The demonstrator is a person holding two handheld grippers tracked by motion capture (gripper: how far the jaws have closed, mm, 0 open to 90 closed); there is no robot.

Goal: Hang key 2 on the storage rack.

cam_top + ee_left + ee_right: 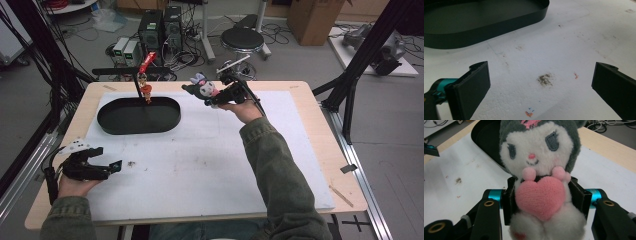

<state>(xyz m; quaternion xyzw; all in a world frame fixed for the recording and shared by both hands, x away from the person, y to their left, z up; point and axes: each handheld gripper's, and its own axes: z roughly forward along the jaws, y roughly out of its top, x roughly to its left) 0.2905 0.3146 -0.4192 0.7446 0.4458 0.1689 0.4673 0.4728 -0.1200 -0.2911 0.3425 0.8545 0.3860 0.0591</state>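
Your right gripper (544, 202) pinches the plush doll (541, 170) only at its soft waist, so swinging toward the black oval tray (138, 116) could let it slip.

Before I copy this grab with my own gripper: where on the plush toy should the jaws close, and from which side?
Grip the plush toy across its soft waist, one jaw on each flank behind the pink heart, coming from below its feet, as the right gripper does here. The waist looks narrower than the big head, so the jaws span it and the head probably cannot slip through.
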